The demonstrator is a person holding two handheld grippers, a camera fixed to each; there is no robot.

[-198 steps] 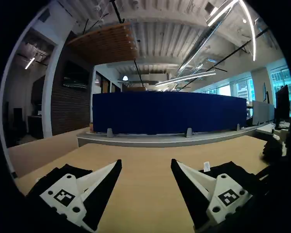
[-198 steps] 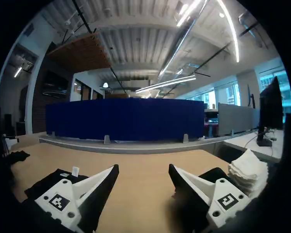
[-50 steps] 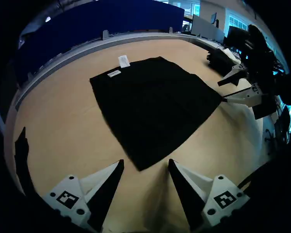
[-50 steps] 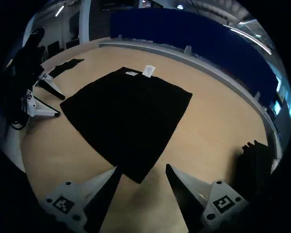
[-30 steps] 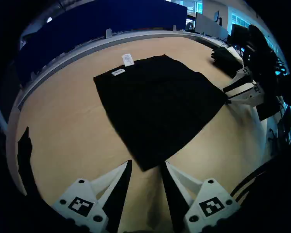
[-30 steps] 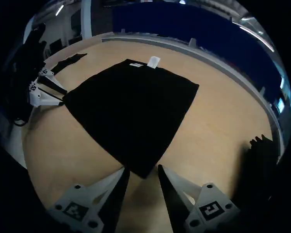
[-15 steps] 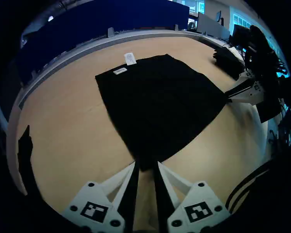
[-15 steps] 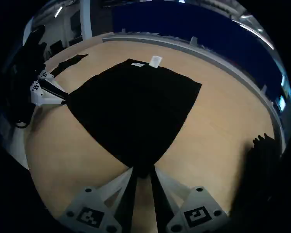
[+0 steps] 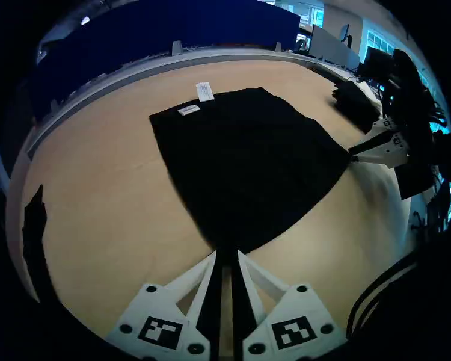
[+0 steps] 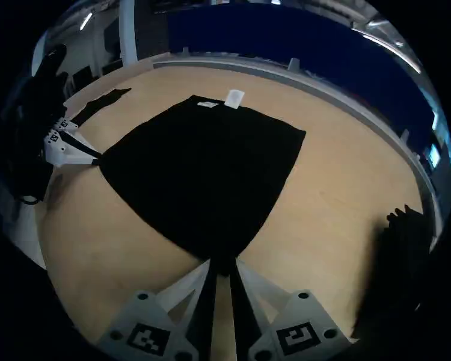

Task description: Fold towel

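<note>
A black towel [image 9: 249, 162] lies spread flat on the light wooden table [image 9: 105, 174], with two white tags [image 9: 204, 91] at its far edge. My left gripper [image 9: 225, 256] is shut on the towel's near corner in the left gripper view. The right gripper [image 9: 350, 157] shows farther off there, pinching the towel's right corner. In the right gripper view the same towel [image 10: 207, 168] spreads ahead, and my right gripper [image 10: 221, 265] is shut on its near corner. The left gripper [image 10: 96, 161] holds the towel's left corner there.
A stack of dark folded cloth [image 9: 355, 102] sits at the table's far right, seen again as a dark pile [image 10: 400, 240] in the right gripper view. A dark strip of cloth [image 10: 102, 101] lies at the far left. A blue partition [image 10: 285, 36] lines the table's back edge.
Both grippers came down from looking across the room to the towel's near corners, then went from open to shut on them. Over the last half second the towel corners lifted slightly.
</note>
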